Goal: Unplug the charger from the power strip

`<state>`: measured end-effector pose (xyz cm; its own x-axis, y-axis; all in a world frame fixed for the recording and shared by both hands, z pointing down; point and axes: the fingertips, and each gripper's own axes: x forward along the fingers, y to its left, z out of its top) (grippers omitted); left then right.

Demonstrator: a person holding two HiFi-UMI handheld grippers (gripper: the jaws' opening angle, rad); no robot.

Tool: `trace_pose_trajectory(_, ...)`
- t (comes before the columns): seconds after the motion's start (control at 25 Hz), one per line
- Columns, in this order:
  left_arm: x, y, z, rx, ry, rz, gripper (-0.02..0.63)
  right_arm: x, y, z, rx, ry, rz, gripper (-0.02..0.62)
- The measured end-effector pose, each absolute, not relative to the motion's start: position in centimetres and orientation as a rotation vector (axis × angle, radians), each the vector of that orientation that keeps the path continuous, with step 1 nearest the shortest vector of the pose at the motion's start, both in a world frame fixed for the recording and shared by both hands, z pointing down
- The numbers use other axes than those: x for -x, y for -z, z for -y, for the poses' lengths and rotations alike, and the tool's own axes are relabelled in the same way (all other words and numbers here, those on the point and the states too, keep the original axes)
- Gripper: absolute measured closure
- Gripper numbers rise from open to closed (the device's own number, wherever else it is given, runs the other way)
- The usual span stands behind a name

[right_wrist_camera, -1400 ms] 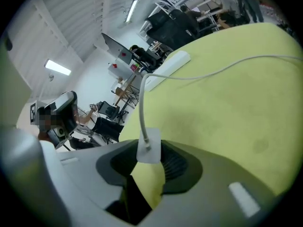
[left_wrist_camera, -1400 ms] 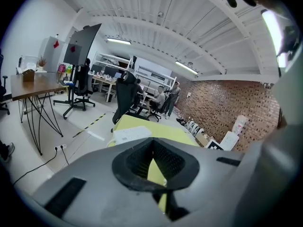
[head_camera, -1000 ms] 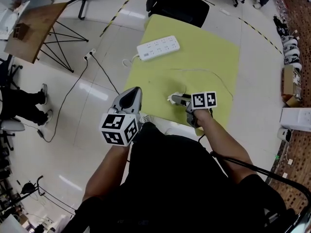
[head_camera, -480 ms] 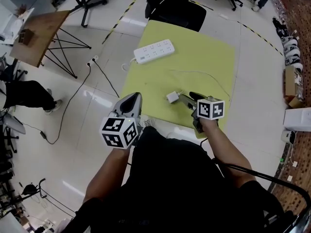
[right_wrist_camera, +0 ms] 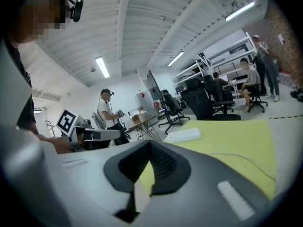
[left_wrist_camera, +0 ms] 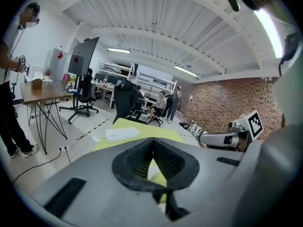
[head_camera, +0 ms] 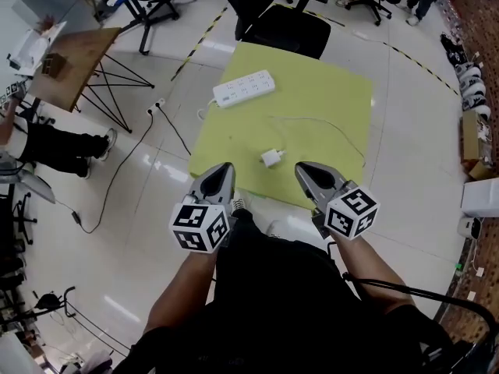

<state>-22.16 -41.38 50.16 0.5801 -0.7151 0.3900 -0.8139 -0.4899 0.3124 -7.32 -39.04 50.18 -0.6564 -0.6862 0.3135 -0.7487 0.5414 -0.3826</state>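
The white charger point(head_camera: 270, 158) lies loose on the yellow-green table point(head_camera: 327, 100), its thin white cable point(head_camera: 327, 123) curling off to the right. It is unplugged; the white power strip point(head_camera: 244, 89) sits apart at the far left of the table, also in the left gripper view point(left_wrist_camera: 122, 134) and the right gripper view point(right_wrist_camera: 182, 135). My right gripper point(head_camera: 304, 168) is lifted off the table near the front edge. Its jaws have just been closing and are shut with nothing between them point(right_wrist_camera: 150, 145). My left gripper point(head_camera: 222, 168) hangs beside it at the table's front left, also shut and empty point(left_wrist_camera: 152, 142).
A black office chair point(head_camera: 284, 26) stands at the table's far edge. To the left are a wooden table on black legs point(head_camera: 74, 61), a standing person point(head_camera: 54, 142) and a floor socket point(head_camera: 160, 104) with a black cord. Boxes point(head_camera: 474, 135) line the right side.
My right gripper has left the charger, risen toward me and shut its jaws. The charger stays on the table. My left gripper has shifted a little up and right.
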Motion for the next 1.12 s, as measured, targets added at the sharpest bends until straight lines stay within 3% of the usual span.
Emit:
trace_pose_trajectory(0.64,23.5,-47.5,40.4,-2.442,-0.324,1.194,0.6,7.7,-46.4,37.0,-1.319,-0.66,2.727,0.594)
trace_pose_trajectory(1.12,29.5,-47.8,41.2,-2.526,-0.38,0.995,0.6,15.3,-47.4,37.2,-1.498,-0.729,2.602,0.594)
